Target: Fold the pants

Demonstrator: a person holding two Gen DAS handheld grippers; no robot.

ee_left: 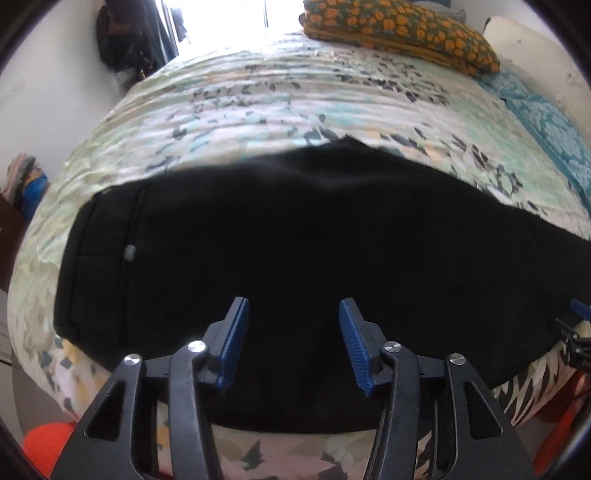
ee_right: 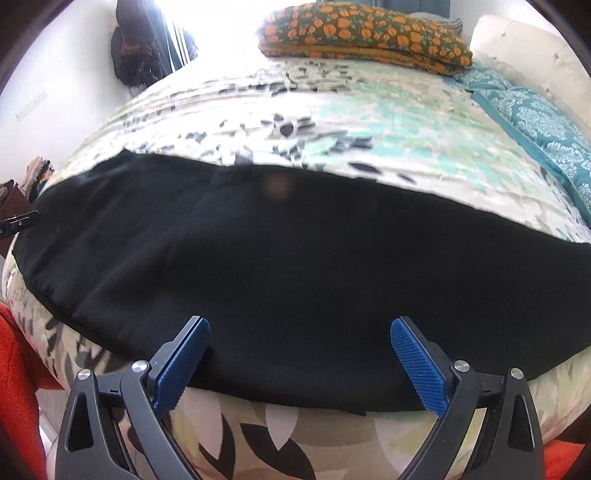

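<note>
Black pants (ee_left: pixel 295 236) lie flat across the near part of a bed, waistband end to the left with a small grey button (ee_left: pixel 129 253). They also fill the right wrist view (ee_right: pixel 295 266). My left gripper (ee_left: pixel 293 308) is open and empty, hovering over the pants' near edge. My right gripper (ee_right: pixel 299 326) is open wide and empty, just above the near hem further right. The right gripper's tip shows at the left wrist view's right edge (ee_left: pixel 580 308).
The bed has a leaf-patterned quilt (ee_left: pixel 258 110). A folded orange-flowered blanket (ee_left: pixel 402 33) lies at the far side and a teal pillow (ee_right: pixel 543 125) at the right. A dark bag (ee_right: pixel 129 55) hangs on the wall. Something red-orange (ee_right: pixel 18 369) sits beside the bed.
</note>
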